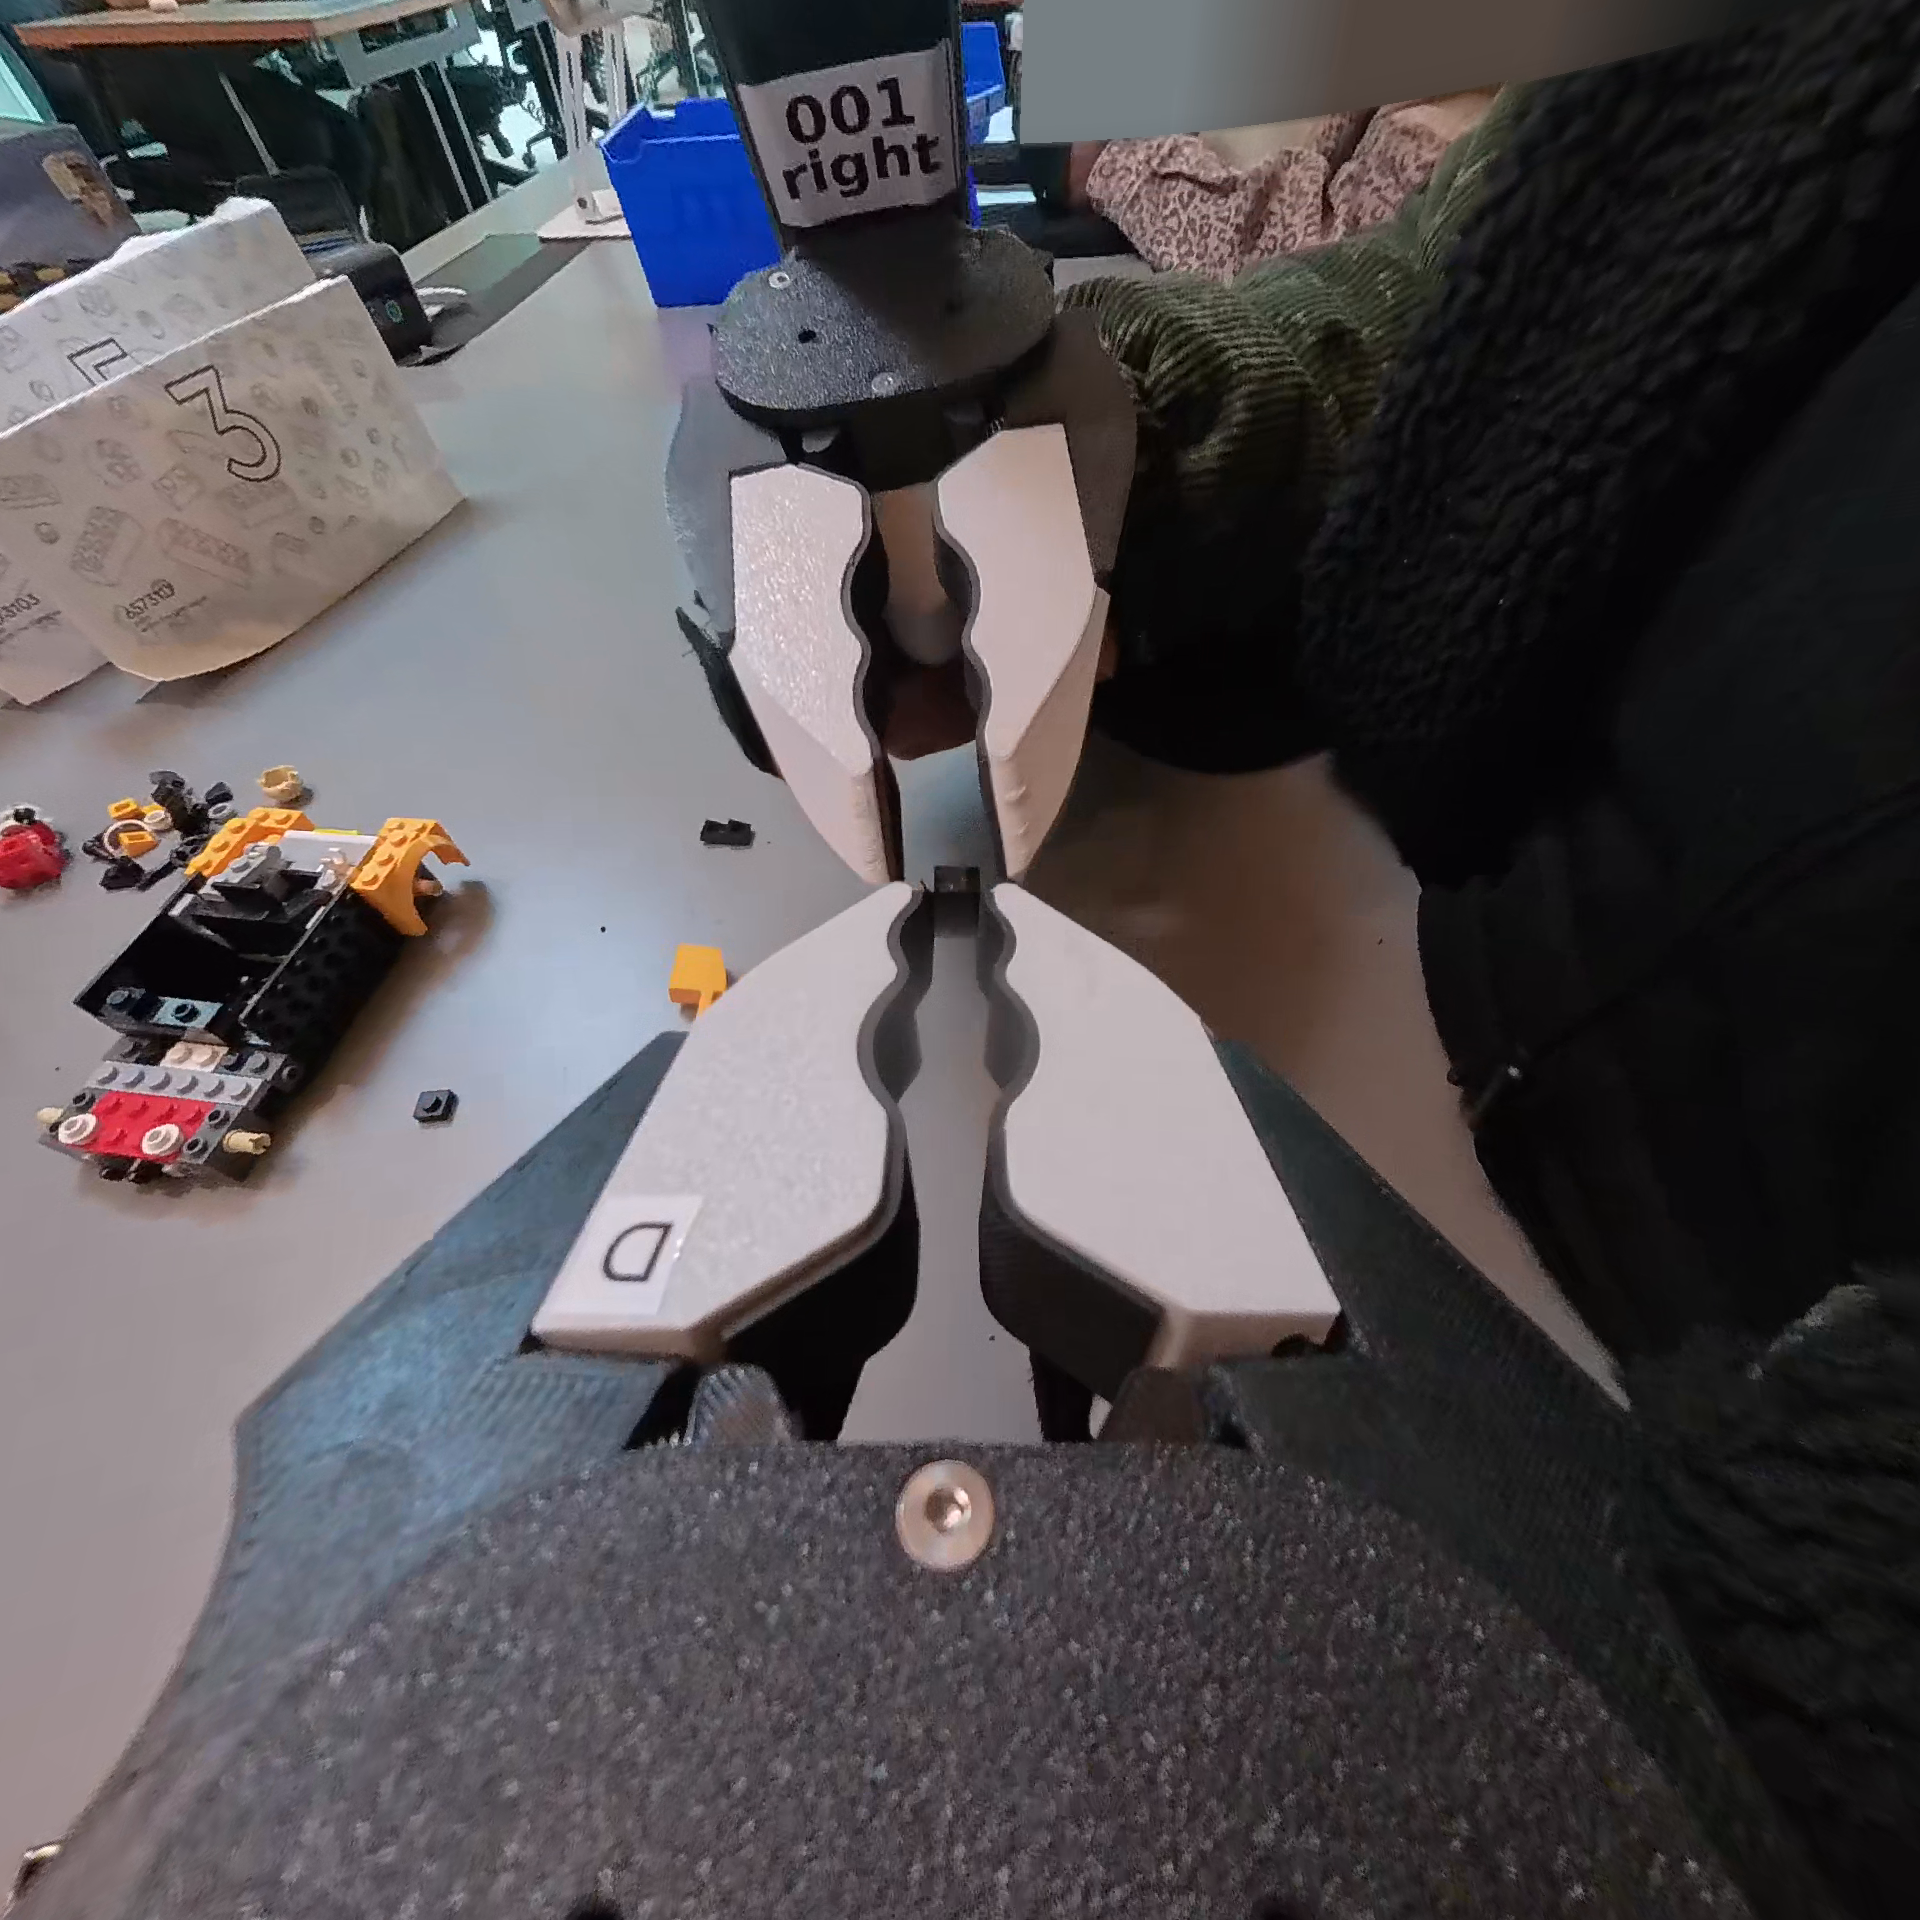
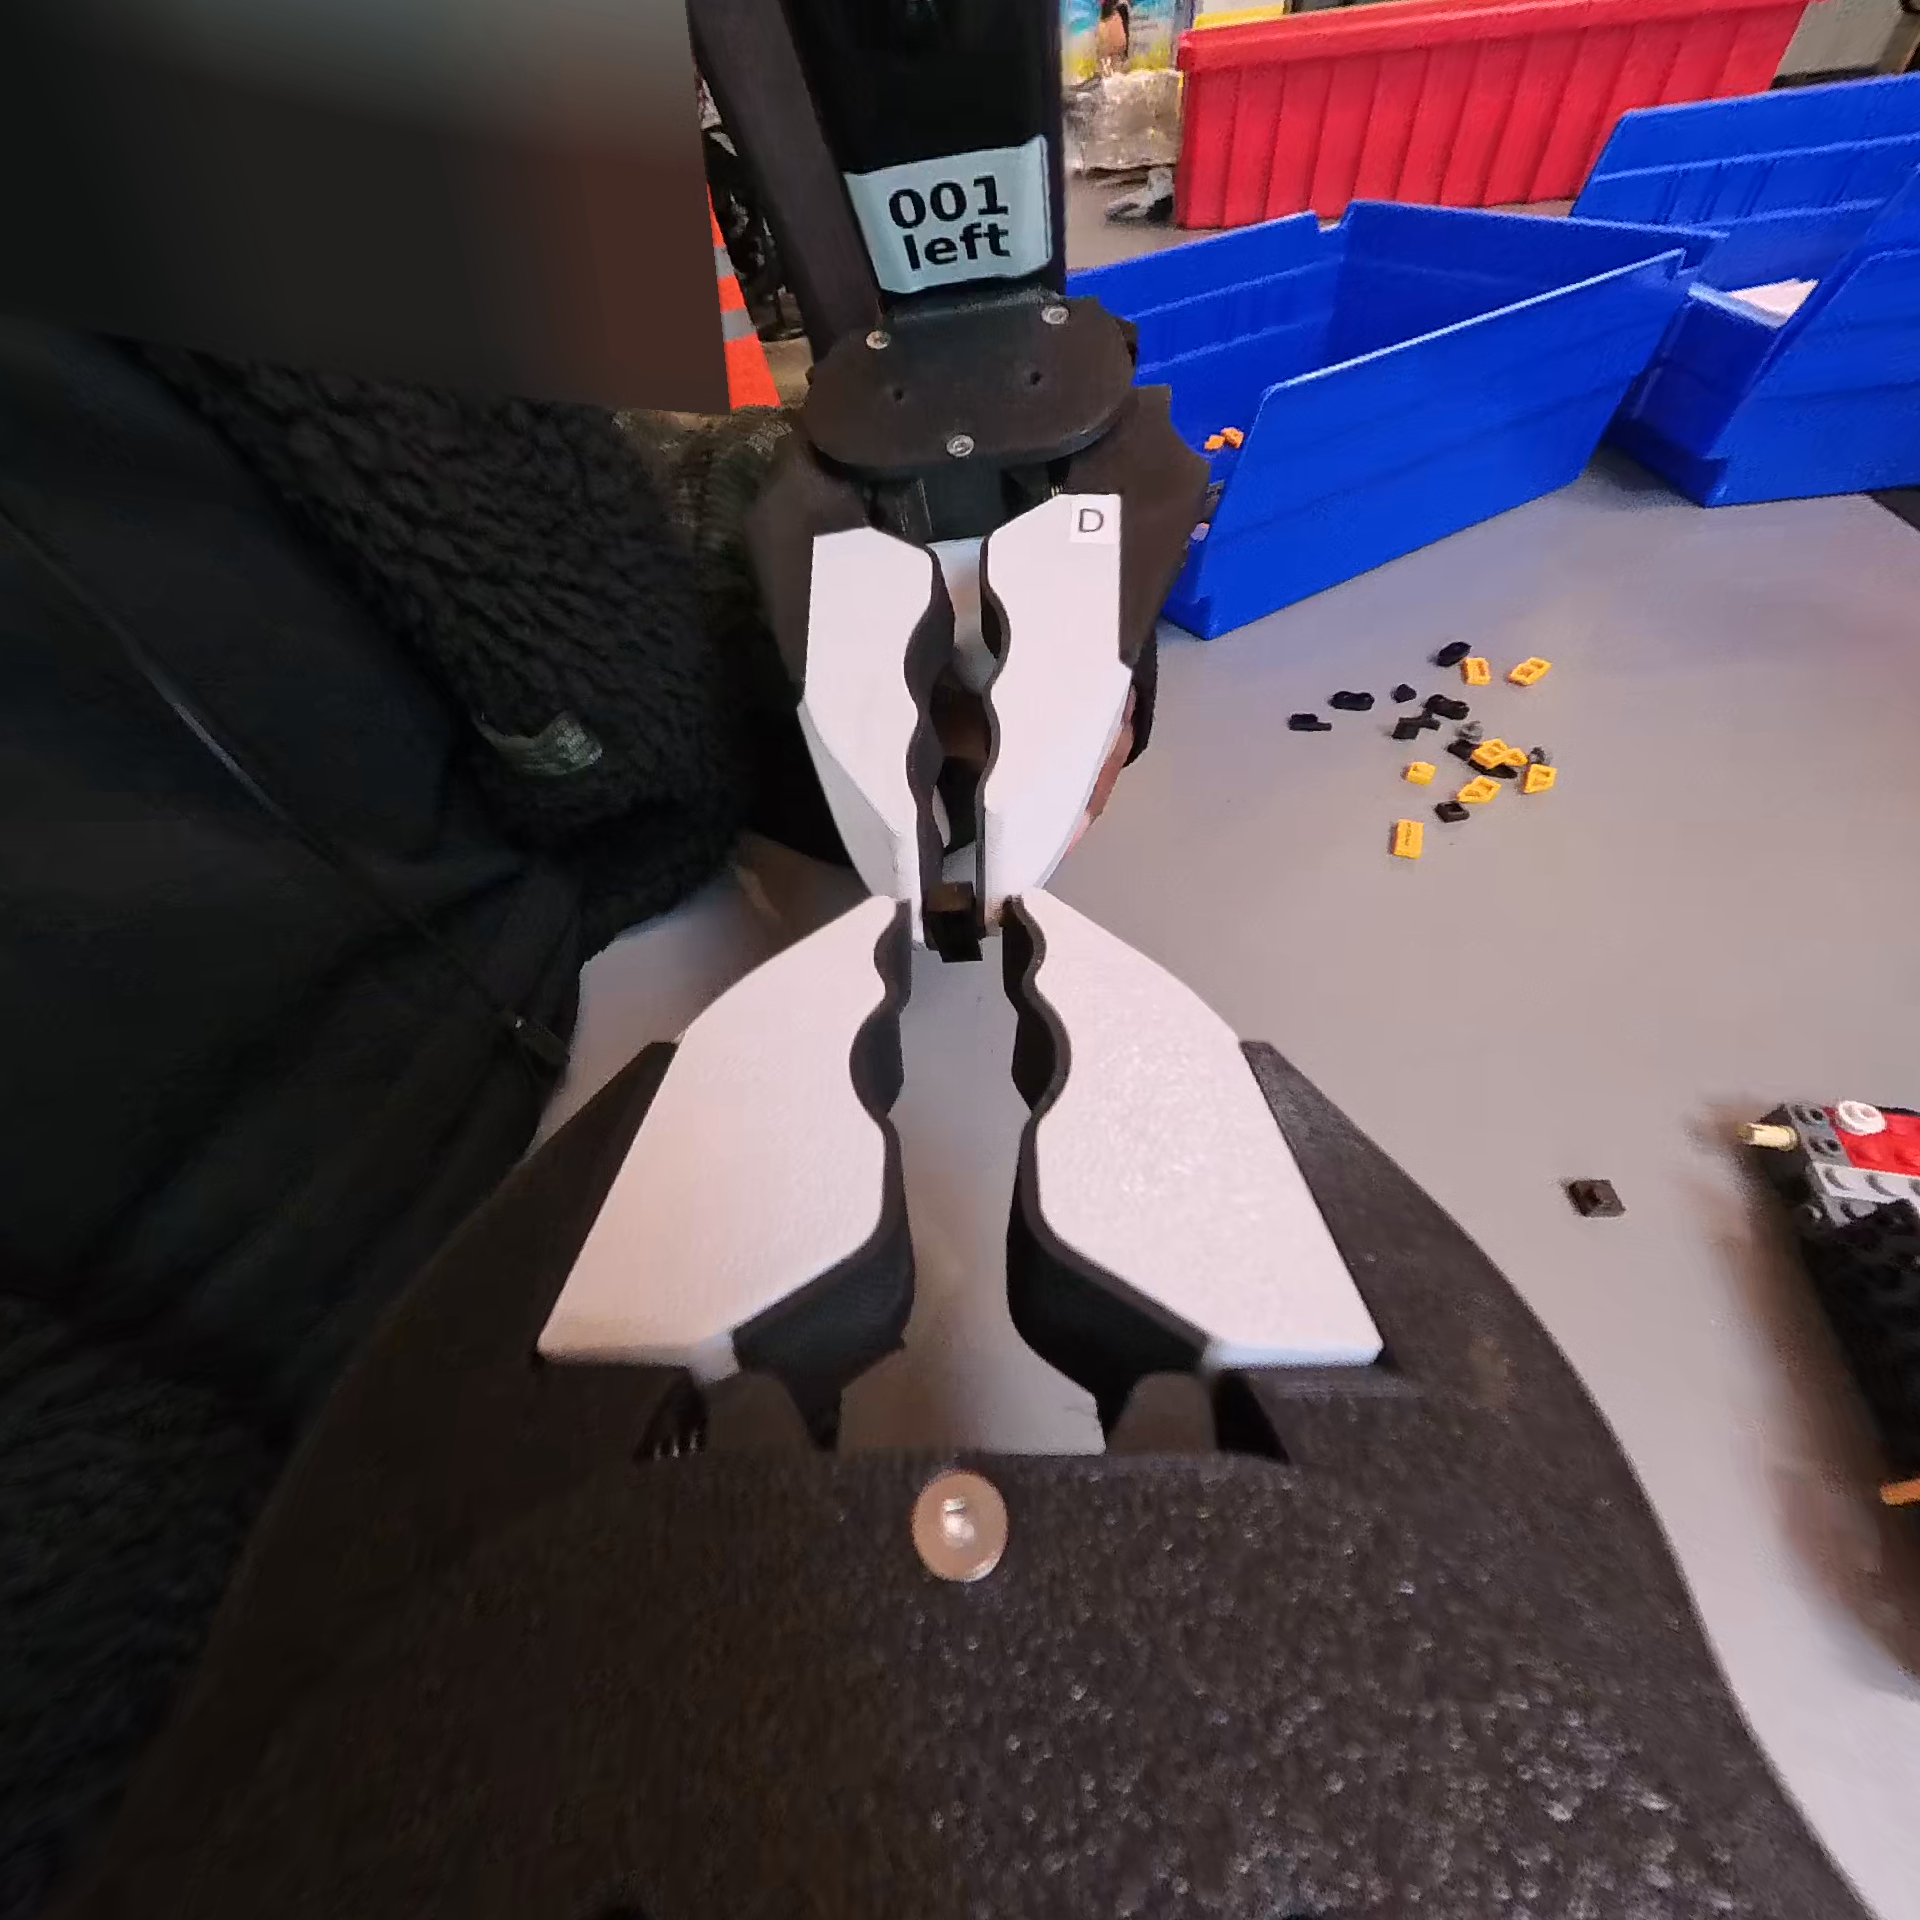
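My left gripper point(image 1: 954, 906) is shut on a small black brick piece point(image 1: 954, 896), pinched at its very fingertips above the grey table point(image 1: 582, 748). My right gripper point(image 1: 940, 847) faces it tip to tip. In the right wrist view the black piece point(image 2: 951, 927) sticks out from the left gripper point(image 2: 951, 888) into the gap between my right gripper's point(image 2: 956, 930) fingers. Those jaws stand apart, with a gap beside the piece on the right side, so the right gripper is open and grips nothing.
A partly built brick car point(image 1: 239, 977) lies at the left, with loose orange point(image 1: 696, 977) and black point(image 1: 434, 1104) pieces near it. White paper bags point(image 1: 208, 488) stand behind. Blue bins point(image 2: 1455, 416), a red bin point(image 2: 1455, 104) and scattered small pieces point(image 2: 1475, 748) are on the right. A person's dark fleece sleeve point(image 1: 1558, 520) is close. My left and right fingertips are right by each other.
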`<state>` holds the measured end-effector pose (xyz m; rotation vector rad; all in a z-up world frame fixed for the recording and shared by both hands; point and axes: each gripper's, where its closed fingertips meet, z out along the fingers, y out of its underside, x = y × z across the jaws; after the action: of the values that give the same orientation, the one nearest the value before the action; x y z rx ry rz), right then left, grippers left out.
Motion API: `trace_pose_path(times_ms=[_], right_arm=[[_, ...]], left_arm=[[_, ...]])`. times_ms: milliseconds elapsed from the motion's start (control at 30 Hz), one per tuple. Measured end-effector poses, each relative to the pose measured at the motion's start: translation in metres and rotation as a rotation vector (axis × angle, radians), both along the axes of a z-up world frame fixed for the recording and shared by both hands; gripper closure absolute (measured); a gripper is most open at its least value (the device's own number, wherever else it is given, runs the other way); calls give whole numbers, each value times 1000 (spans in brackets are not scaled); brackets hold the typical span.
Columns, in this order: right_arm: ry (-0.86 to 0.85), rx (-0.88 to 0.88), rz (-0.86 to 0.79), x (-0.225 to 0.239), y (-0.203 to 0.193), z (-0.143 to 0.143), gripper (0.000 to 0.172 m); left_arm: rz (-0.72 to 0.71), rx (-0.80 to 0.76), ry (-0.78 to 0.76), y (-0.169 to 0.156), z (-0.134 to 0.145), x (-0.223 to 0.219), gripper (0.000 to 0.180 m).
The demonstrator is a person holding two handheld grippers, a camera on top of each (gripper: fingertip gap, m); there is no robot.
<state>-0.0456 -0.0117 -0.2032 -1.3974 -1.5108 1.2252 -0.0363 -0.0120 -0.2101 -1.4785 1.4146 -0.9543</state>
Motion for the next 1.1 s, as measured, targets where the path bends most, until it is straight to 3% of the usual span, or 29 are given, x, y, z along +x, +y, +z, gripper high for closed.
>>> trace_pose_path(times_ms=[267,600,800,1100], right_arm=[[-48,115,-25,-3,1,-5,165],[107,-39,-39,2,8,16,165],[186,-118,-32,2,7,28,166],[174,-124,-47,0,9,26,160]], left_arm=[[14,20,58,2,-8,-2,173],[25,-39,-53,6,7,-2,166],[28,-121,-145,5,21,0,173],[50,-99,-101,7,18,-2,172]])
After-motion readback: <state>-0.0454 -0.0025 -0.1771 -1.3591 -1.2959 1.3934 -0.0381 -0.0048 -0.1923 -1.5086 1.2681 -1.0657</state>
